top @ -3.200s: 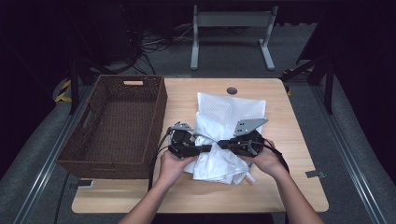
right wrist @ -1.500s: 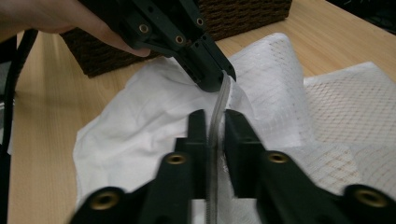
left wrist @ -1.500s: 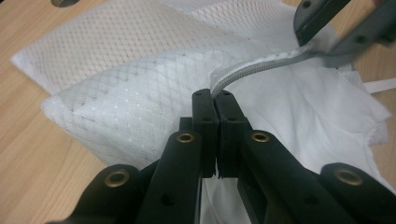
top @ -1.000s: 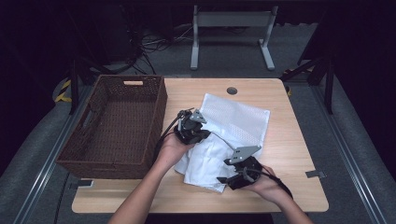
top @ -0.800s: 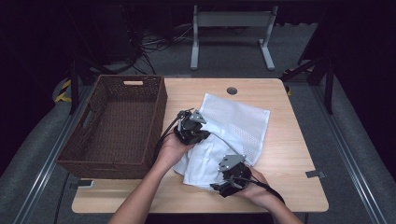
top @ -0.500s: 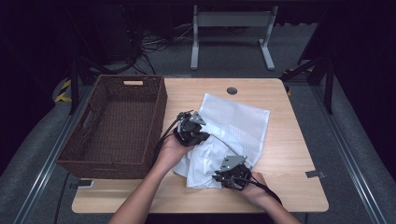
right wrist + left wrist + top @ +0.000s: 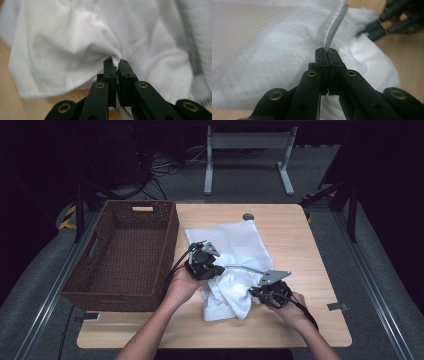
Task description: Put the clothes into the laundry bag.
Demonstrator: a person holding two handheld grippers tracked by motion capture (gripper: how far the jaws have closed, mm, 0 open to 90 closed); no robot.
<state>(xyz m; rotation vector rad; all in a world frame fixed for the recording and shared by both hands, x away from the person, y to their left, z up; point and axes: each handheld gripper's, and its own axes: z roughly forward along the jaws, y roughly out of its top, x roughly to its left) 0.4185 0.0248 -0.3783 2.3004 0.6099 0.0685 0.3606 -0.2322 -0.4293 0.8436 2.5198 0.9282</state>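
Note:
A white mesh bag (image 7: 235,237) lies in the middle of the table with a crumpled white cloth (image 7: 227,297) at its near end. My left gripper (image 7: 216,269) is shut on the bag's grey zipper edge (image 7: 334,27), which runs up and away from the jaws (image 7: 326,51). My right gripper (image 7: 256,292) has just been closing and now pinches a fold of the white cloth (image 7: 75,37) between its tips (image 7: 115,62). The grey zipper band (image 7: 191,42) passes to the right of that cloth. The right gripper (image 7: 387,23) is blurred at the far top right of the left gripper view.
A dark woven basket (image 7: 125,252) stands at the table's left, with my left hand close to its right wall. A small dark round disc (image 7: 248,216) sits at the table's far edge. Bare wooden tabletop (image 7: 310,250) lies to the right of the bag.
My right gripper went from open near the table's front to shut on the white cloth, which is now bunched up. The left gripper has stayed put on the zipper edge.

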